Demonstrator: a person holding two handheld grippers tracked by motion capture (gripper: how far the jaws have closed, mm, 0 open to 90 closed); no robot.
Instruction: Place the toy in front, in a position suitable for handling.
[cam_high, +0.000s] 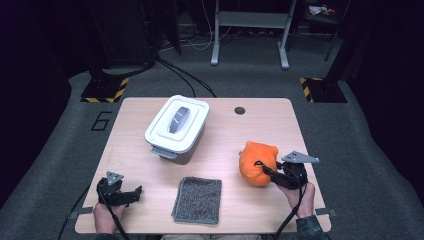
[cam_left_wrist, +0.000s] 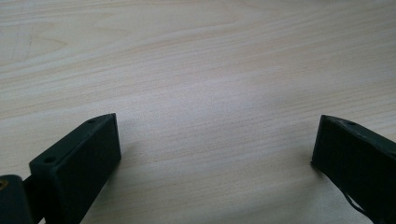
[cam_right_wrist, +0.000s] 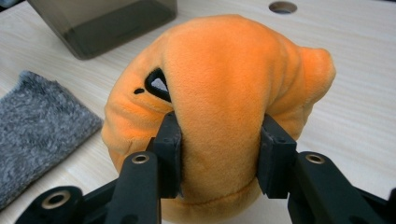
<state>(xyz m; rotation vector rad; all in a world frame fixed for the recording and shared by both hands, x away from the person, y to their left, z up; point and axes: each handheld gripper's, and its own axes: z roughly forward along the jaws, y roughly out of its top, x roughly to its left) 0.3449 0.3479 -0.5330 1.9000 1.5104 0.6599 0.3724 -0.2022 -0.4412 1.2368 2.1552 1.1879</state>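
A pale wooden tabletop (cam_high: 260, 135) on a grey carpeted floor carries the scene, ordered here from largest item down. At about eleven o'clock from its centre stands a lidded storage box (cam_high: 177, 129), white lid latched over smoky grey walls, handle recess facing up; it sits within reach of either hand, likely the destination for what is being lifted. At four o'clock, the orange plush toy (cam_right_wrist: 224, 107) is pinched at its soft middle by the right tongs (cam_right_wrist: 218, 156), both pads sunk into the fabric so the stuffing bulges either side, a grip low on the body that should keep the floppy shape from rolling out; its base looks to be just at or barely off the wood. At six o'clock a folded grey towel (cam_high: 198, 199) lies flat near the front edge, untouched and apart from the toy. At eight o'clock the left tongs (cam_left_wrist: 212, 149) rest idle near the wood, spread wide with nothing between them, apparently parked while the other hand works. A small round hole (cam_high: 239, 110) marks one o'clock.
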